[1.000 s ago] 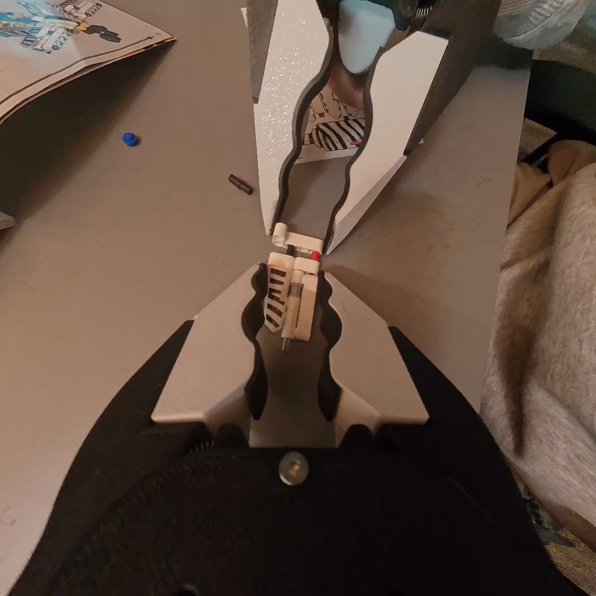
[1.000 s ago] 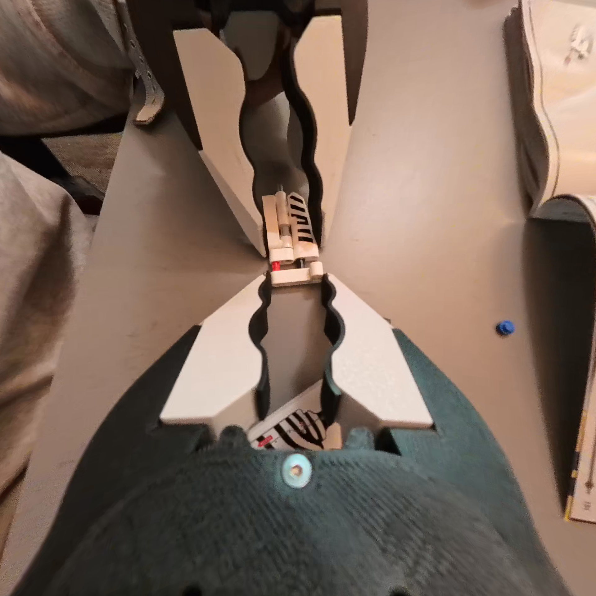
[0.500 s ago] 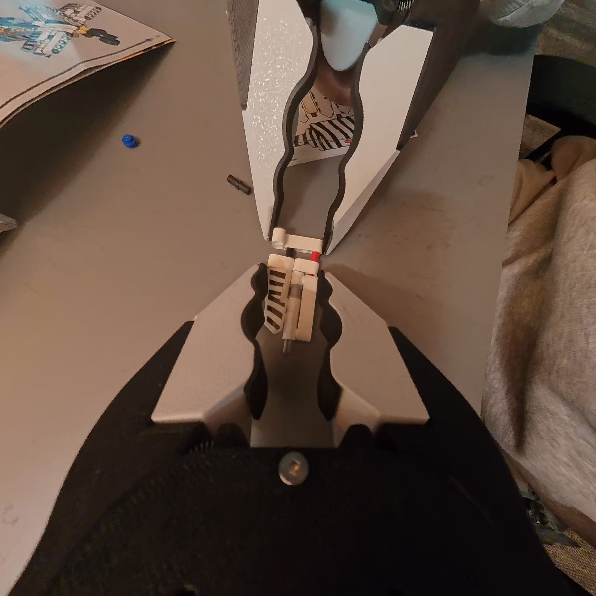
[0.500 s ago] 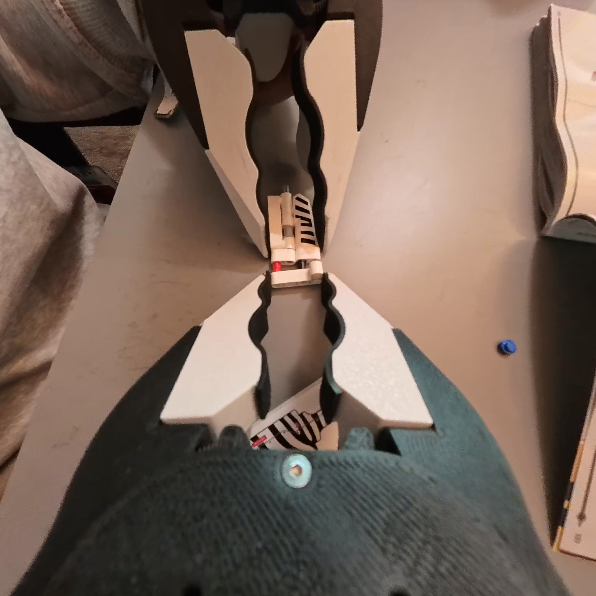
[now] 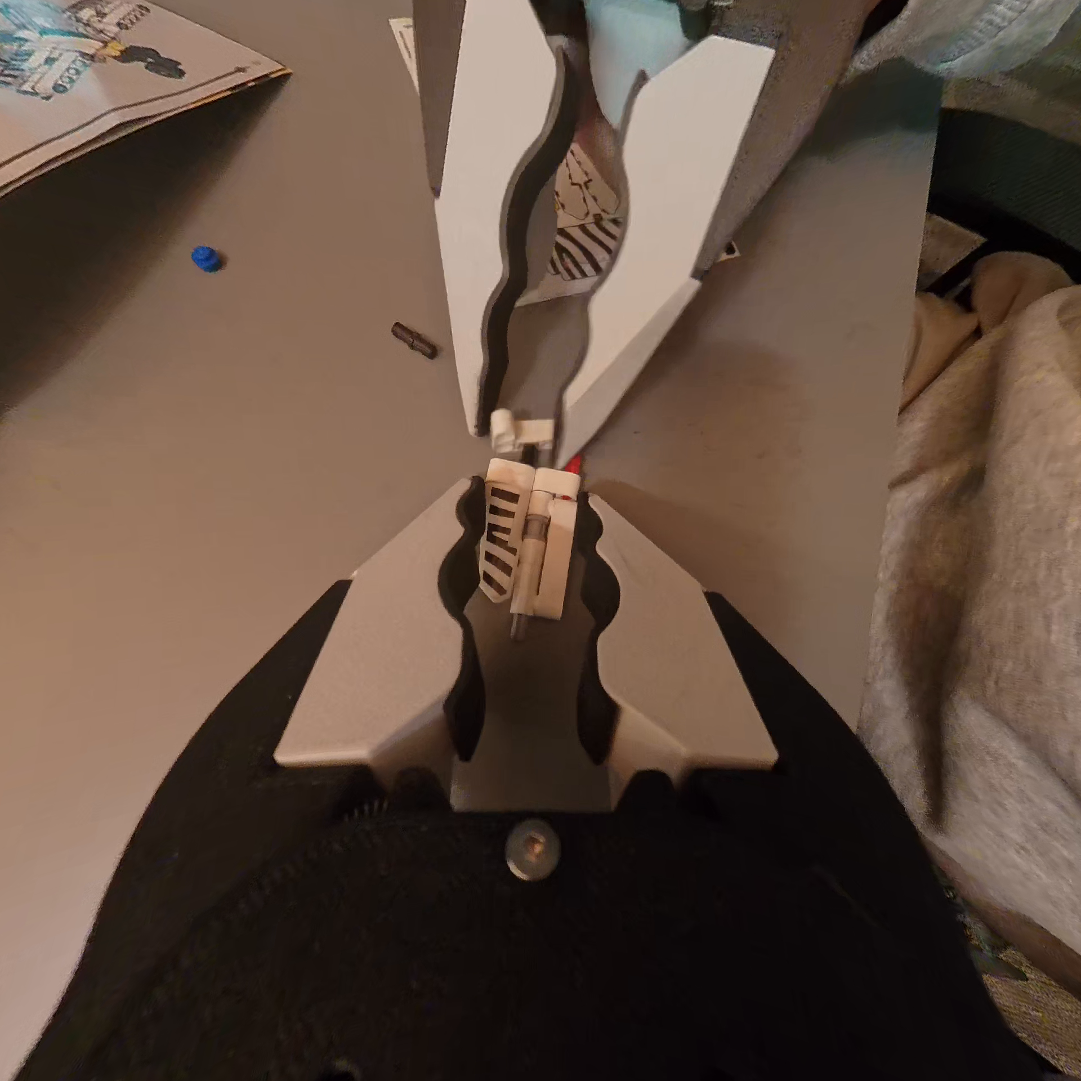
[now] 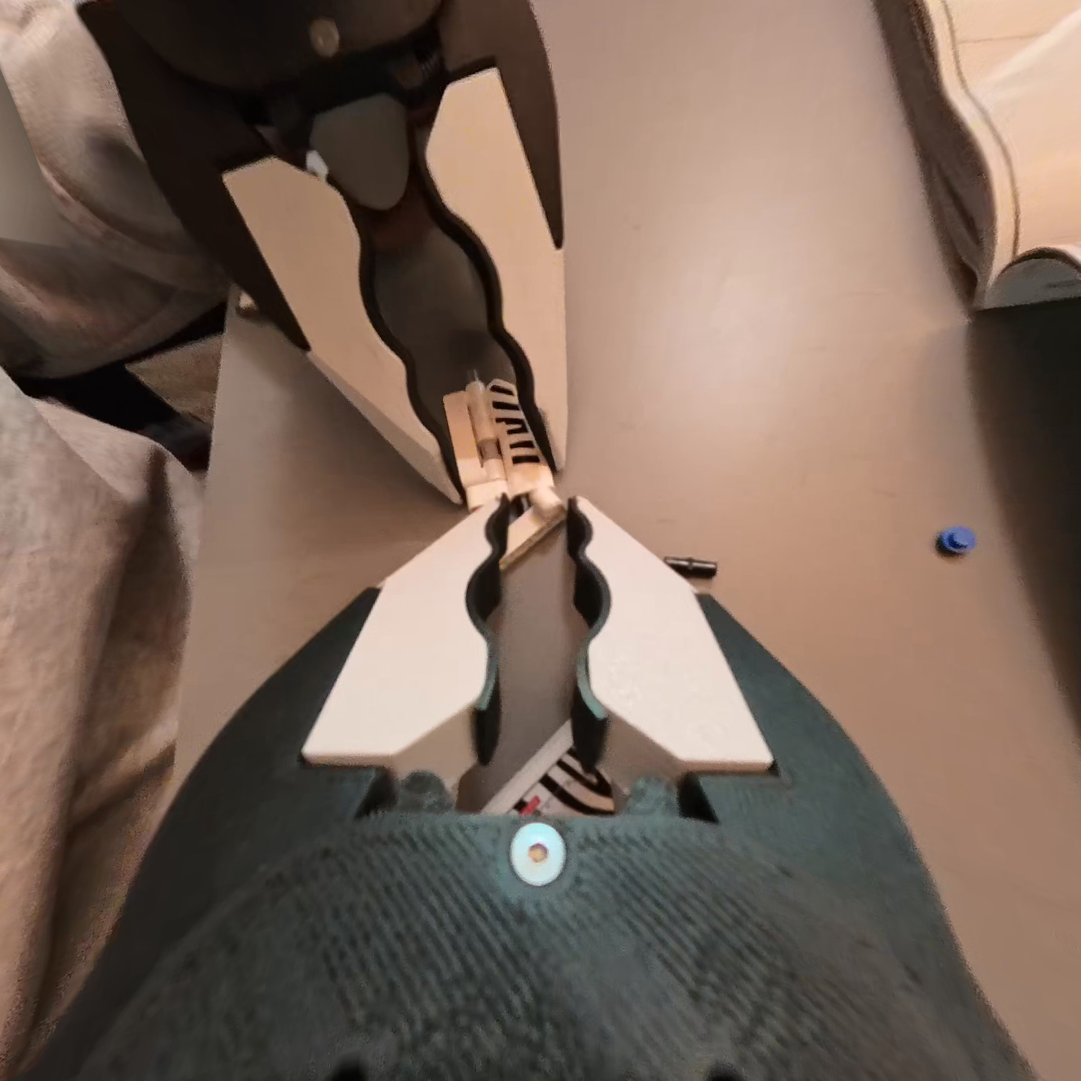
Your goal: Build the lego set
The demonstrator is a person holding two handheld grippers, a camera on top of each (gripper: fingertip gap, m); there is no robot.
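Observation:
My left gripper (image 5: 529, 497) is shut on a small white lego assembly (image 5: 526, 544) with a black-striped panel and a grey axle. It holds the assembly above the grey table (image 5: 234, 526). My right gripper (image 6: 535, 509) faces it tip to tip and is shut on a short white beam (image 5: 520, 431). The beam sits against the assembly's front end on a black pin, with a red piece beside it. In the right wrist view the left gripper (image 6: 503, 468) comes in slanted from the top left with the assembly (image 6: 497, 439), and the beam (image 6: 541, 503) lies tilted between my fingertips.
A blue round stud (image 5: 206, 260) and a black pin (image 5: 414, 339) lie loose on the table. An instruction booklet (image 5: 117, 88) lies at the far left. A striped sticker sheet (image 5: 585, 251) lies under the right gripper. Grey fabric (image 5: 994, 585) hangs past the table's right edge. Both grippers' tips are close together, under 4 cm apart. About 4 centimeters separates my right fingertips from the black pin (image 5: 414, 339).
My right gripper has tilted and twisted, so the beam now sits at an angle to the assembly. My left gripper has kept its hold and hardly moved.

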